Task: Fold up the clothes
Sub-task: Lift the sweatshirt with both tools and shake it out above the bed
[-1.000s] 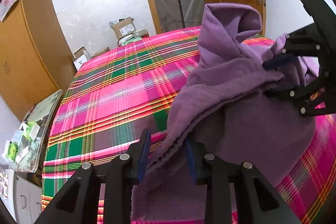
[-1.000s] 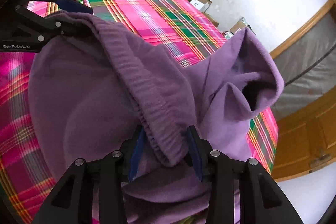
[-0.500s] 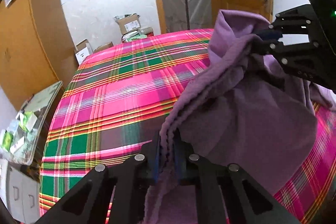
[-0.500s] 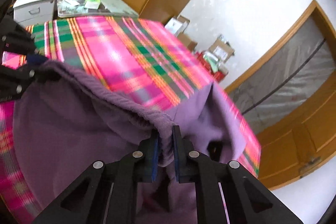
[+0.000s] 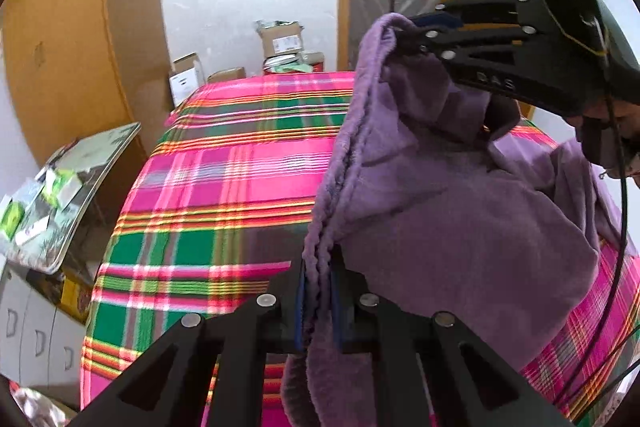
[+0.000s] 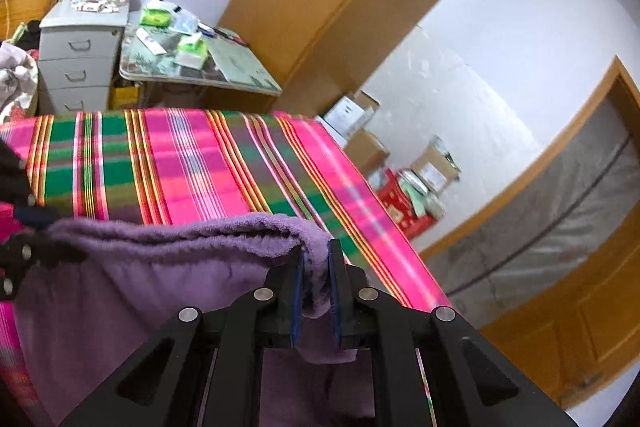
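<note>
Above the plaid tabletop [image 5: 224, 187], a purple garment [image 5: 460, 219] hangs stretched between two grippers.
The left gripper [image 5: 318, 301] has its fingers clamped on one ribbed edge; the right gripper [image 6: 316, 291] pinches the other end higher up, the cloth's lower part draping onto the tabletop.

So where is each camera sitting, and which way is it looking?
Left wrist view: sits on the left gripper, looks along its fingers across the plaid cloth toward the boxes; the right gripper shows too.
Right wrist view: sits on the right gripper, looks across the cloth toward the cluttered side table; the left gripper shows at the edge.
Shared: the purple garment, pinched by both grippers.
</note>
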### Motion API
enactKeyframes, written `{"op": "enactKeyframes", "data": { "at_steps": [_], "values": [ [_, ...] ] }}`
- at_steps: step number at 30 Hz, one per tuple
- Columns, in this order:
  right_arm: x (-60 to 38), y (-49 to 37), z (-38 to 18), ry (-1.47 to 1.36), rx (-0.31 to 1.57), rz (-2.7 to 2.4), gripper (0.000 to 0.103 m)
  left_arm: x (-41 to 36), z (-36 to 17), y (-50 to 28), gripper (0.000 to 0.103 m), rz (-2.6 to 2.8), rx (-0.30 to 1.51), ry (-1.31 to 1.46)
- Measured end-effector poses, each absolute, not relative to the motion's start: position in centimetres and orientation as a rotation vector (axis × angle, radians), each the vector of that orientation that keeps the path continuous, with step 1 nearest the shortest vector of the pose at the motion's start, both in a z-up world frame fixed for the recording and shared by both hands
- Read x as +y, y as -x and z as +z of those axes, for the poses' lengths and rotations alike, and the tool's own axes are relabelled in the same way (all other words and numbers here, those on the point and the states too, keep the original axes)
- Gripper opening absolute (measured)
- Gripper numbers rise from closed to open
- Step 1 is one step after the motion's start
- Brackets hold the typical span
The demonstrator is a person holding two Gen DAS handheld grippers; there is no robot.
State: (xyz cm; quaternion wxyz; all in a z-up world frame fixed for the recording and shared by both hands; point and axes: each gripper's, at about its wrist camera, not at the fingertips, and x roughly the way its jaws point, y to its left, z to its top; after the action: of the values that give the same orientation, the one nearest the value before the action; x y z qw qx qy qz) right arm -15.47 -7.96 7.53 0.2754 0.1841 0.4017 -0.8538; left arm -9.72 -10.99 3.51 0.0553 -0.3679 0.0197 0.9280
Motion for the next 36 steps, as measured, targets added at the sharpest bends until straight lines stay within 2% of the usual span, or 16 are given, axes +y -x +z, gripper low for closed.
{"op": "enactKeyframes", "data": {
  "at_steps": [18,28,33,36],
  "values": [
    [-19.3,18.8,4.8,-0.447,1.025,-2.144,0.011,-18.4,3.4,9.4,0.011,2.905,-0.118,1.229],
    [-23.9,20.8,2.2,-0.503,0.977,-2.084,0.011,-21.3,3.0,9.4,0.011,2.921,-0.135,1.276],
    [-25.6,21.2,0.4,-0.541,0.999,-2.049,0.012,-22.4,1.8,9.7,0.014,2.882,-0.209,1.331],
    [-26.3,21.5,-0.9,-0.574,1.012,-2.037,0.012,-22.6,1.6,9.6,0.017,2.879,-0.193,1.337]
  ]
}}
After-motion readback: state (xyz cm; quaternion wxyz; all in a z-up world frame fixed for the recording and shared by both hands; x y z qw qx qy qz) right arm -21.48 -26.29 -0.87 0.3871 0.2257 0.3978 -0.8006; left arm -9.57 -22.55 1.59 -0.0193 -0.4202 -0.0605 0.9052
